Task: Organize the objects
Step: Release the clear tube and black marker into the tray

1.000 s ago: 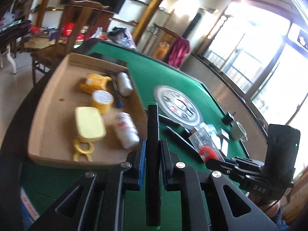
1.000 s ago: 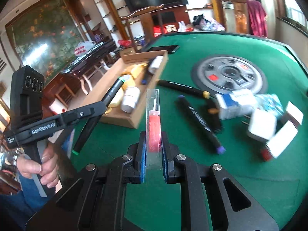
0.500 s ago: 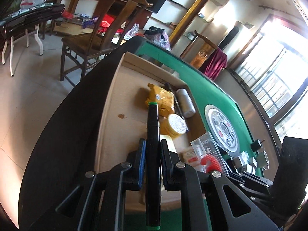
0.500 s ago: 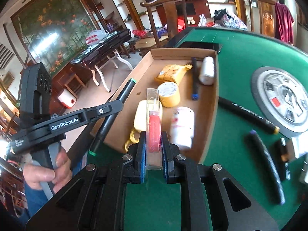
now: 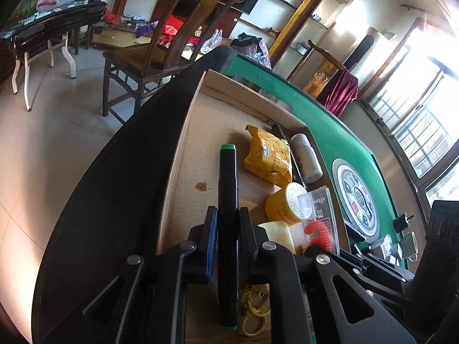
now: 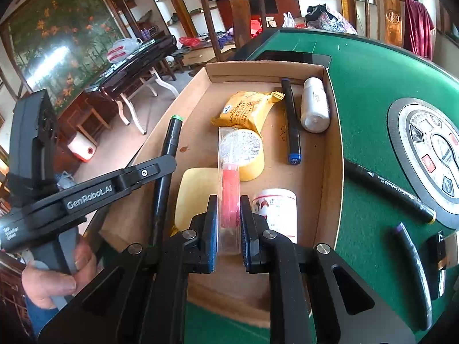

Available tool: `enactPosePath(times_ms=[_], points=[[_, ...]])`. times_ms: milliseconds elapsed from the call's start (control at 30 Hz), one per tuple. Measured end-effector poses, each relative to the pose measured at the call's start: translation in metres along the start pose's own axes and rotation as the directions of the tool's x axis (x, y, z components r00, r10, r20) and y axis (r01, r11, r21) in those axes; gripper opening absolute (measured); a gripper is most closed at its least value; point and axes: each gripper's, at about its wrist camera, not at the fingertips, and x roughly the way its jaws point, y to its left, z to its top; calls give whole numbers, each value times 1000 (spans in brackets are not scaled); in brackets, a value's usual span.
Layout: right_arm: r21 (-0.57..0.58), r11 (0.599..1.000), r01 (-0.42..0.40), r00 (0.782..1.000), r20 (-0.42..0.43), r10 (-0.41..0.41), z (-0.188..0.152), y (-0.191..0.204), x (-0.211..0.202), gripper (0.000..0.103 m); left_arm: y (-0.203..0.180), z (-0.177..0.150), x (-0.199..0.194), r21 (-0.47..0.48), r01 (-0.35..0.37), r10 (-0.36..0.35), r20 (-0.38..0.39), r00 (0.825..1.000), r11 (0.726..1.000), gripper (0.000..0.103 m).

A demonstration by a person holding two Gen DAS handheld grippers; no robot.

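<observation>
Two hand-held grippers hang over a cardboard tray [image 6: 330, 172] at the edge of a green felt table [image 6: 373, 91], each carrying something to be put away. The left gripper [image 5: 226, 229] is clamped on a black marker with a green cap [image 5: 227, 189], whose long axis runs straight out along the fingers and over the tray's bare left strip. The right gripper [image 6: 228, 223] pinches a clear plastic sleeve with a red item inside [image 6: 228, 189], also lying lengthwise between its pads and pointing toward the far wall of the tray.

Both loads sit above the tray floor, not on it. How far above cannot be judged through the fisheye. Below and ahead of the right gripper lie a yellow tub [image 6: 249, 154], a pale yellow soap-like block [image 6: 195, 195], a white labelled bottle [image 6: 275, 212] and a yellow snack packet [image 6: 243, 109]; a blue-capped pen [image 6: 291, 120] and a white tube [image 6: 314, 106] lie along the right wall.

The marker has the clearer drop, with open cardboard directly under its length. The sleeve hangs over the crowded middle (its tip above the tub), so it probably needs a shift sideways before release. More markers [image 6: 387, 189] wait on the felt to the right.
</observation>
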Motion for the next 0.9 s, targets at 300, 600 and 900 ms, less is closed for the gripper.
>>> enactPosePath(times_ms=[300, 600, 900], points=[[-19, 1000, 2, 1000, -15, -2, -3, 0, 1, 15, -5, -1, -8, 12, -27, 27, 25, 999, 1000, 14], [-56, 998, -1, 1000, 19, 2, -17, -2, -23, 15, -11, 2, -23, 37, -14, 7, 173, 985, 999, 32], [94, 992, -82, 995, 69, 75, -28, -47, -63, 15, -28, -2, -10, 164, -167, 140, 163, 977, 972, 32]])
